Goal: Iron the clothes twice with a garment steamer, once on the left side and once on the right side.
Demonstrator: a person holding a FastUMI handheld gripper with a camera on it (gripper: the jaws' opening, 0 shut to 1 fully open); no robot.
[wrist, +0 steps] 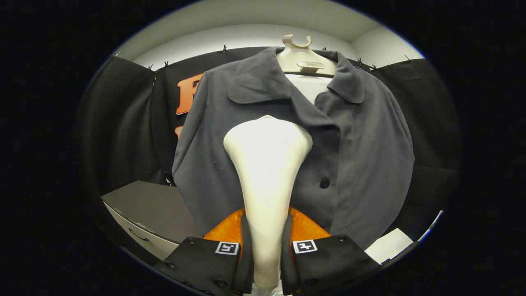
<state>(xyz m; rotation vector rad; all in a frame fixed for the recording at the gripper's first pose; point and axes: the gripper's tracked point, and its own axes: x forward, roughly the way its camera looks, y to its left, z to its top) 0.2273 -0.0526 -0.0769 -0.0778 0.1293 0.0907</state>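
Note:
A dark grey jacket (pixel 361 148) hangs on a pale hanger (pixel 302 57) in front of the black cloth wall. A white garment steamer (pixel 267 164) stands upright between my fingers, its handle clamped by both of them. My gripper (pixel 266 250) is shut on that handle. The steamer's wide head sits against the jacket's left front panel, at about chest height, just left of the button line. One dark button (pixel 324 183) shows to the right of the head. The part of the jacket behind the steamer is hidden.
A grey cabinet top (pixel 152 205) with a drawer front lies low on the left, beside the jacket's hem. A white sheet (pixel 388 246) lies low on the right. White wall rises above the black cloth.

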